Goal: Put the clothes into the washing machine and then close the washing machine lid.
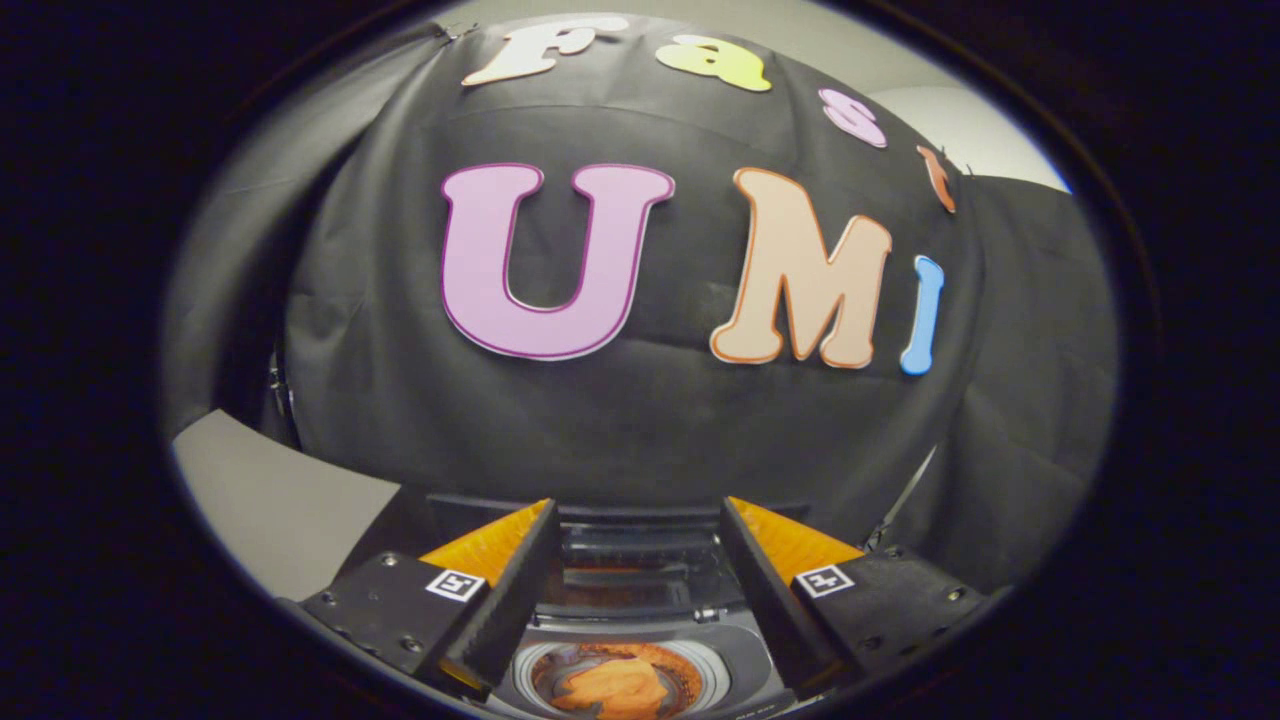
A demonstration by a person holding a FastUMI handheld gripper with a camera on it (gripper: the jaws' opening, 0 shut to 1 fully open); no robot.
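An orange piece of clothing [617,690] lies crumpled inside the round drum of the washing machine [735,650], low down between my fingers. The machine's lid [640,555] stands raised behind the drum, dark and reflective, with an orange glint in it. My gripper [640,520] is held well above the machine, its fingers [520,580] wide apart with nothing between them, so it is open.
The black cloth wall [640,420] of the booth rises straight ahead behind the machine. A pale grey surface [270,500] shows to the left of the machine, beside the left finger.
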